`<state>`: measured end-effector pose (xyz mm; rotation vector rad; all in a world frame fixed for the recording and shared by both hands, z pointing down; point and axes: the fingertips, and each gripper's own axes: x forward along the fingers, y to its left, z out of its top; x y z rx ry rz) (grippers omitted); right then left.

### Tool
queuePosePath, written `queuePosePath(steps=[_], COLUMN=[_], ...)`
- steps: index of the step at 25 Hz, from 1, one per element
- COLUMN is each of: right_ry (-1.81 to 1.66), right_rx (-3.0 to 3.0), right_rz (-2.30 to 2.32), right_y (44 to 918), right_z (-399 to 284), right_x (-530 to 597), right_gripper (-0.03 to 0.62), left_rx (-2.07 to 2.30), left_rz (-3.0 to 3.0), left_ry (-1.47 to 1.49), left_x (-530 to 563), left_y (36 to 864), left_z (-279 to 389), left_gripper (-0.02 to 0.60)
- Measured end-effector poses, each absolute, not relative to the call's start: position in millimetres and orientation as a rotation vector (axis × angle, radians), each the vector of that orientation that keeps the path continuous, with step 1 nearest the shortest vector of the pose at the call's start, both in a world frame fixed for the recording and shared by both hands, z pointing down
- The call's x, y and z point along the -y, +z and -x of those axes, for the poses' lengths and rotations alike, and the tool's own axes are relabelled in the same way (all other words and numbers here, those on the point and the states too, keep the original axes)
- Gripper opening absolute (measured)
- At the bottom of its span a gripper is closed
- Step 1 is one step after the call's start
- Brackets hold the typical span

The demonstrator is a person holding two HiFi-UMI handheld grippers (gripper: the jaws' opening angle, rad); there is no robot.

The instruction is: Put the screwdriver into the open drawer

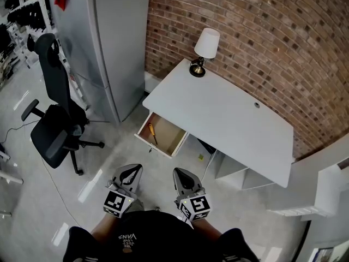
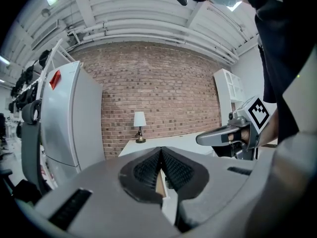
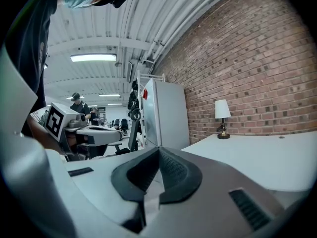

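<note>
Back of drawer (image 1: 161,136) hidden under tabletop (image 1: 229,119). Screwdriver (image 1: 152,132) inside too small to tell tip from shaft. In head view, fridge (image 1: 103,42) cut off by top edge, shelf (image 1: 327,190) by right edge. In left gripper view, chair (image 2: 28,143) clipped at left edge, lower part hidden behind left claw (image 2: 161,152). In right gripper view, far people (image 3: 76,102) too small to make out, tabletop's right end cut by picture edge.

Grey left tool (image 1: 132,170), right tool (image 1: 182,173), black shirt (image 1: 148,234)
</note>
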<state>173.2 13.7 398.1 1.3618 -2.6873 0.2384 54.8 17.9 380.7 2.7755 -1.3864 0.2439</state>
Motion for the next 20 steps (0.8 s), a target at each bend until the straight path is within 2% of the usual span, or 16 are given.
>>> queuePosePath(steps=[20], right_ry=[0.208], right_rx=[2.693], right_rz=[-1.323], right_y=[402], right_z=[-173], right_x=[-32], right_gripper=[0.000], left_rx=[1.405], left_rz=[-2.755], left_ry=[0.227], left_x=[-38], left_y=[389], left_z=[-59], left_gripper=[0.006])
